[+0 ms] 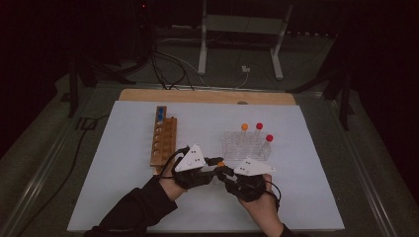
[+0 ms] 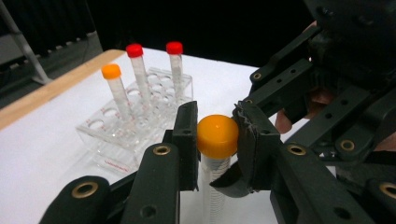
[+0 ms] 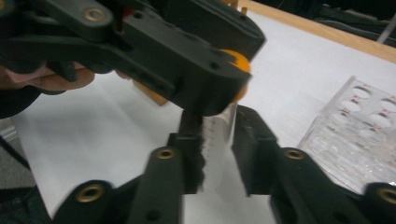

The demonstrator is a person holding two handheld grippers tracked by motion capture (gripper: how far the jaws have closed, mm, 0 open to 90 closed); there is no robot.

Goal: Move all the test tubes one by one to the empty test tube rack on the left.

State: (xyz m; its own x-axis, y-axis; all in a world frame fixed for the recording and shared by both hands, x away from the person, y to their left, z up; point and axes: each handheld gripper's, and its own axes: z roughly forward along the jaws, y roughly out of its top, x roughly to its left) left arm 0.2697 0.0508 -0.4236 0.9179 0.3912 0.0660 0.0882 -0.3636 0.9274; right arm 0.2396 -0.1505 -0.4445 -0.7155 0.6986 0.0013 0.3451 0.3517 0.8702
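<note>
While its orange cap (image 2: 217, 136) sits clamped between the left gripper's (image 2: 215, 140) jaws, the tube (image 3: 217, 140) is pinched lower down by the right gripper (image 3: 218, 140), held above the white mat (image 1: 123, 187) just in front of the clear rack (image 1: 247, 145), where 3 capped tubes (image 2: 140, 79) stand; a wooden rack (image 1: 164, 140) lies to the left.

1. The tube (image 3: 219, 135) runs out of sight below the bottom edge in the right gripper view, blurred between the jaws.
2. The left gripper (image 3: 187, 70) covers most of the orange cap (image 3: 240, 65) there.
3. The clear rack (image 3: 359, 140) is cut off at the right edge.
4. From above, the blue items in the wooden rack (image 1: 164, 140) are too small to identify.
</note>
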